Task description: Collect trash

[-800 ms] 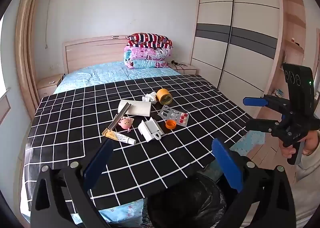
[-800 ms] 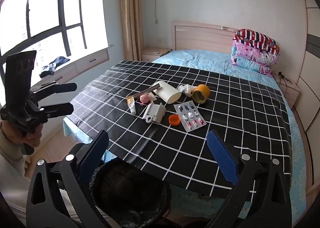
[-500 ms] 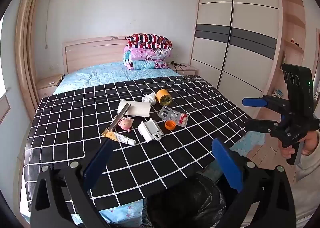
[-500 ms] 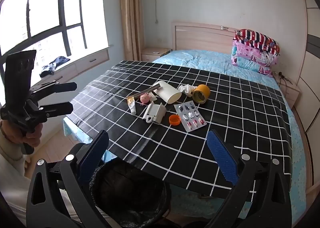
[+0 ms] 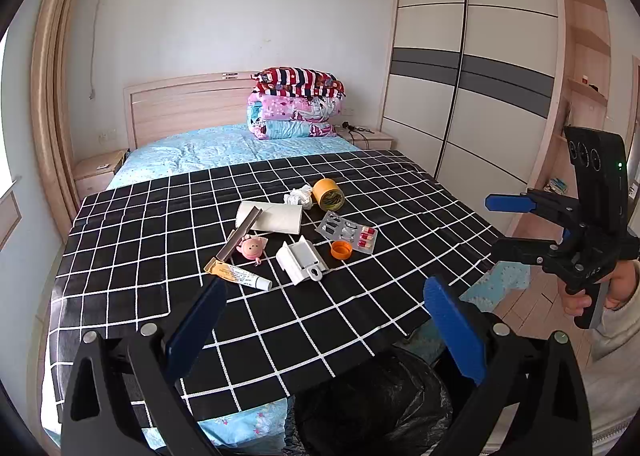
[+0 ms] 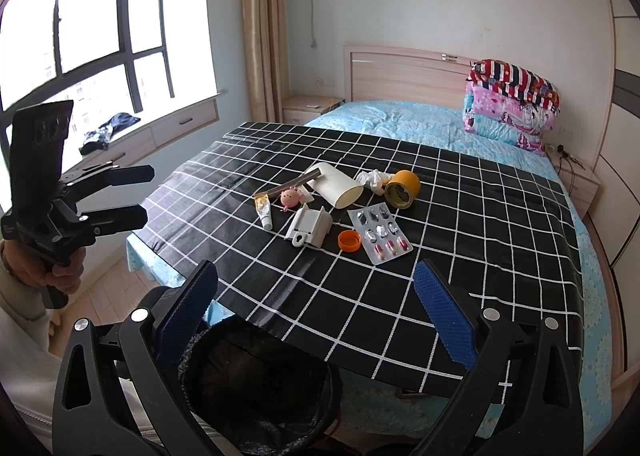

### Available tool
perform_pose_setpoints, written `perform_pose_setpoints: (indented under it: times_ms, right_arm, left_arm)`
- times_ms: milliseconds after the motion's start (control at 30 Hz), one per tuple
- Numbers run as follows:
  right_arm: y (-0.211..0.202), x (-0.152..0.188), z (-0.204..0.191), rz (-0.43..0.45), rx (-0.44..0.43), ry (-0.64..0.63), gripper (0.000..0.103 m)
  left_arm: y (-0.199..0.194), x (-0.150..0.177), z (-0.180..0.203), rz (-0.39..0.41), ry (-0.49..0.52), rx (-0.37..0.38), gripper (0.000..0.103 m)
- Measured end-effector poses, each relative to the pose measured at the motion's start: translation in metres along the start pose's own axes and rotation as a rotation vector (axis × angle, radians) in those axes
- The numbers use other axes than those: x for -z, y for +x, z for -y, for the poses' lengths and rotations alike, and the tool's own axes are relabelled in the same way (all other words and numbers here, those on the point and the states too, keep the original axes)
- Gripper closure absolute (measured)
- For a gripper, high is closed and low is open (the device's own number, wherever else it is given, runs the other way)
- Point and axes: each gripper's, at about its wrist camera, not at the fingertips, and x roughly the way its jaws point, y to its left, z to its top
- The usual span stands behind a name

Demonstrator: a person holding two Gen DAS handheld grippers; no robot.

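Note:
Trash lies in a cluster on the black checked cloth [image 5: 132, 256] on the bed: a pill blister pack [image 5: 347, 231] [image 6: 383, 234], an orange cap [image 5: 341, 249] [image 6: 349, 240], a yellow tape roll [image 5: 329, 194] [image 6: 401, 188], a crumpled tissue [image 5: 298, 196], a white paper cup [image 6: 335, 188], an ointment tube [image 5: 239, 276], a pink pig toy [image 5: 253, 247] and a white plastic holder [image 5: 301, 260] [image 6: 309, 227]. A black-lined bin [image 6: 256, 384] stands at the bed's foot. My left gripper [image 5: 326, 324] and right gripper [image 6: 316, 308] are open and empty, held above the bin, short of the trash.
Folded quilts [image 5: 298, 103] are stacked at the headboard. A wardrobe [image 5: 480, 87] stands to the right of the bed, a window bench [image 6: 132, 135] to the left. Nightstands flank the headboard.

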Motion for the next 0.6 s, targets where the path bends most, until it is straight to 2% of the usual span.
perform_pose_setpoints:
  times_ms: [600]
  right_arm:
    - [-0.0004, -0.0008, -0.0001, 0.001, 0.001, -0.002, 0.003]
  left_arm:
    - [0.0002, -0.0001, -0.0016, -0.001, 0.001, 0.000, 0.008]
